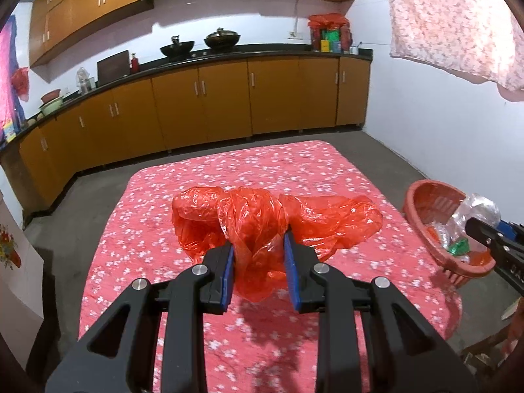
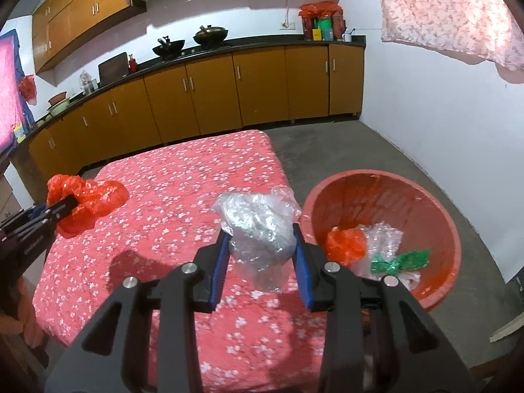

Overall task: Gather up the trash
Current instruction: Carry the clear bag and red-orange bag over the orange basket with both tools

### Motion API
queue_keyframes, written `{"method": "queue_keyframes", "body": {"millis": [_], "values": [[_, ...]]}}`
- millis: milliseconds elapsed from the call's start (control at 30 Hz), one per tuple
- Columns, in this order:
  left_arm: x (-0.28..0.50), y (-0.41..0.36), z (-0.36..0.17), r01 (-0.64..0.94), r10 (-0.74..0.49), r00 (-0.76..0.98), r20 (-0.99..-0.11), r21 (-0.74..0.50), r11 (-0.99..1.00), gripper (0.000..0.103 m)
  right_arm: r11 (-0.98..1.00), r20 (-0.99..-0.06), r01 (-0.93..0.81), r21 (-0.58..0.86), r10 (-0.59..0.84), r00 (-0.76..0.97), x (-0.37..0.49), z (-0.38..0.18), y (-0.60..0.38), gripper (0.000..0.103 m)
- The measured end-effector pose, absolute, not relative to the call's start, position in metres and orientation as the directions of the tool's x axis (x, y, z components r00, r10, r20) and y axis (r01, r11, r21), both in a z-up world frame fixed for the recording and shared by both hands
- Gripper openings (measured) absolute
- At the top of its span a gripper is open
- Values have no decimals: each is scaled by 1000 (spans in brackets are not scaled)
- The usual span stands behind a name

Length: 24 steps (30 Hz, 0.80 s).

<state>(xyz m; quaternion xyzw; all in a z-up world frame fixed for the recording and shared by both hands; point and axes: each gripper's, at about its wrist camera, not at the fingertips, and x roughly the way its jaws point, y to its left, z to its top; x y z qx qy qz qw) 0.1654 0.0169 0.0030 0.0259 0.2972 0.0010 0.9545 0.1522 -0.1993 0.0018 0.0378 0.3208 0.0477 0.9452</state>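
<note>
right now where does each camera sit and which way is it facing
Left wrist: sits on the left gripper, looking forward over the flowered table toward the kitchen cabinets; its own blue-padded fingers close on a red plastic bag, and the other gripper pokes in at the right edge.
Right wrist: sits on the right gripper, facing the same cabinets from further right; its fingers grip a clear plastic wad beside the red basin.
Shared: table, basin, cabinets, both bags, both grippers.
</note>
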Motion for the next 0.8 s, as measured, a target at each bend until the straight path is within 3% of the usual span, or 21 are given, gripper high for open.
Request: {"method": "queue_keyframes", "body": {"millis": [800], "values": [[165,-64,3,125,-70,828,-556,62,990,27,995,-583,58,83,2,812,148,10,-273,36]]}}
